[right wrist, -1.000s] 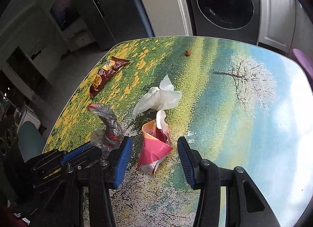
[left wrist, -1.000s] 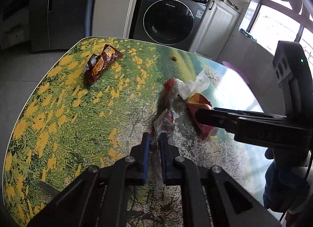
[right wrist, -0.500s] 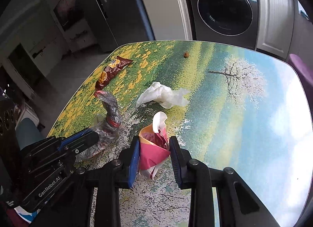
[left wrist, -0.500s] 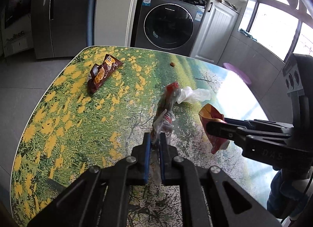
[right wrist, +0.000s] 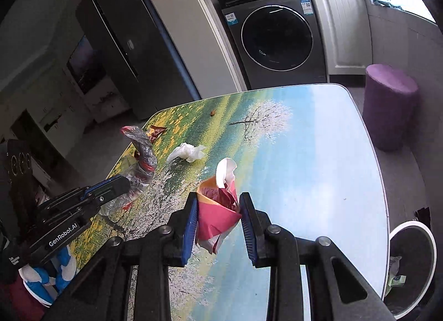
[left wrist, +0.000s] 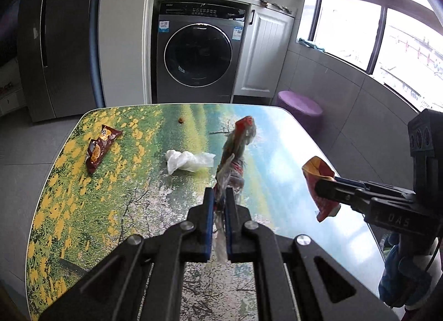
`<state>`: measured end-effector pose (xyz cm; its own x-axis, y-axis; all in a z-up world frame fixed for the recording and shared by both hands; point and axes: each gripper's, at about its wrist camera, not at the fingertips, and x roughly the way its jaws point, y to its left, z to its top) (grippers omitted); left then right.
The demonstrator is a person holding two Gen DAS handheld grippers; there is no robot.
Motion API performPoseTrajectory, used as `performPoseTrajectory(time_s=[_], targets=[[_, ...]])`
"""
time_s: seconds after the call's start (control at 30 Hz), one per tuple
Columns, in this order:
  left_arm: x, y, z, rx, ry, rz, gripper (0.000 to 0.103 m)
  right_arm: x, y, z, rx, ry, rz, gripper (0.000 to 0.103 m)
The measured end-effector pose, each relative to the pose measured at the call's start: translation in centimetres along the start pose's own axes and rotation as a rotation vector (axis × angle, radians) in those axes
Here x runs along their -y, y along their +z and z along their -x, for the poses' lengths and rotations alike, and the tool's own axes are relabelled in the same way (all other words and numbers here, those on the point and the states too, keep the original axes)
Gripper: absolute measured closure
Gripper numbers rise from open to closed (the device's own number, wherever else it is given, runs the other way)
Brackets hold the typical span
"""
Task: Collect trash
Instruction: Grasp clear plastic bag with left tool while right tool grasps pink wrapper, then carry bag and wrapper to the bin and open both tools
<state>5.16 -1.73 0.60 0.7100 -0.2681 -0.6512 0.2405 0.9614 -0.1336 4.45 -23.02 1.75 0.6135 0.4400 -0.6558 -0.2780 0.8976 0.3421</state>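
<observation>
My left gripper (left wrist: 218,196) is shut on a twisted clear plastic wrapper (left wrist: 235,152) with red print and holds it above the table. It also shows in the right wrist view (right wrist: 142,155). My right gripper (right wrist: 218,207) is shut on a crumpled red and orange wrapper (right wrist: 218,207) with white paper sticking out, lifted off the table; it shows in the left wrist view (left wrist: 318,182) too. A white crumpled tissue (left wrist: 185,162) and a brown snack wrapper (left wrist: 101,148) lie on the table. A small brown crumb (left wrist: 180,120) lies near the far edge.
The table (left wrist: 277,155) has a printed landscape top. A trash bin (right wrist: 409,265) with a white rim stands on the floor at the table's right side. A purple stool (right wrist: 390,105), a washing machine (left wrist: 198,55) and a fridge (left wrist: 55,38) stand beyond the table.
My right gripper closed on the red and orange wrapper and lifted it. Both grippers rose and pulled back from the table with their wrappers held.
</observation>
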Motion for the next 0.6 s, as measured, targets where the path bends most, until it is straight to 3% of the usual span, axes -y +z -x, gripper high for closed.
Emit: performPoseTrajectory(time_s=[0.17, 0.37, 0.6], targets=[[6.2, 1.6, -0.1, 0.001, -0.087, -0.089, 0.097, 4.8, -0.9, 5.5, 0.088, -0.091, -0.059, 0.074], [16.4, 3.4, -2.0, -0.037, -0.235, -0.223, 0.097, 13.4, -3.2, 11.5, 0.165, -0.237, -0.200, 0.074], [28.6, 2.8, -7.0, -0.144, -0.357, -0.385, 0.097, 23.2, -7.1, 15.5, 0.173, -0.376, -0.394, 0.074]])
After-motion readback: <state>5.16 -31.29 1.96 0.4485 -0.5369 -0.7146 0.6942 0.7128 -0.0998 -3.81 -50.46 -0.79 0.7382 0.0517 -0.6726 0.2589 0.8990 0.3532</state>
